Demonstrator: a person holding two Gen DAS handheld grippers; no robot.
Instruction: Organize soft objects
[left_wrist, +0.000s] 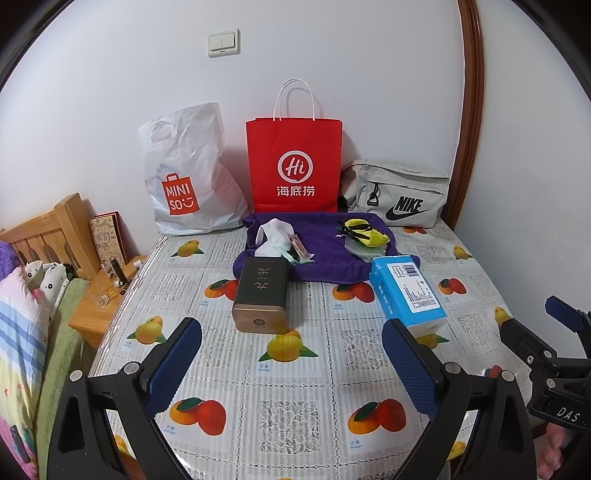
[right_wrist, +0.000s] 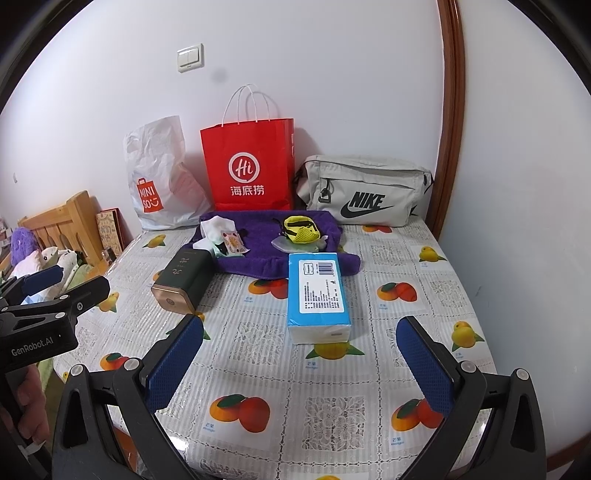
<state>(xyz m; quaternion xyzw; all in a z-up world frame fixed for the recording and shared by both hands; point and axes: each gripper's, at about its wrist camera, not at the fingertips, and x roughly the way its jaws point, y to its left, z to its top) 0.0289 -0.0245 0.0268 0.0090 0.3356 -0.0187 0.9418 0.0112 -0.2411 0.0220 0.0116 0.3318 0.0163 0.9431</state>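
A purple towel (left_wrist: 332, 254) (right_wrist: 266, 254) lies spread at the back of the table. On it lie white socks (left_wrist: 273, 236) (right_wrist: 216, 227) with a small printed card, and a yellow mesh pouch (left_wrist: 364, 232) (right_wrist: 300, 229). A blue tissue pack (left_wrist: 406, 291) (right_wrist: 318, 291) and a dark green tin (left_wrist: 261, 295) (right_wrist: 181, 282) lie in front of the towel. My left gripper (left_wrist: 291, 341) is open and empty above the near table. My right gripper (right_wrist: 300, 338) is open and empty just short of the tissue pack; it also shows at the right edge of the left wrist view (left_wrist: 546, 336).
A red paper bag (left_wrist: 293, 166) (right_wrist: 249, 166), a white MINISO plastic bag (left_wrist: 188, 173) (right_wrist: 159, 177) and a grey Nike pouch (left_wrist: 399, 194) (right_wrist: 364, 192) stand along the wall. A wooden bedside stand (left_wrist: 99, 299) with a glass, and a bed, lie left of the table.
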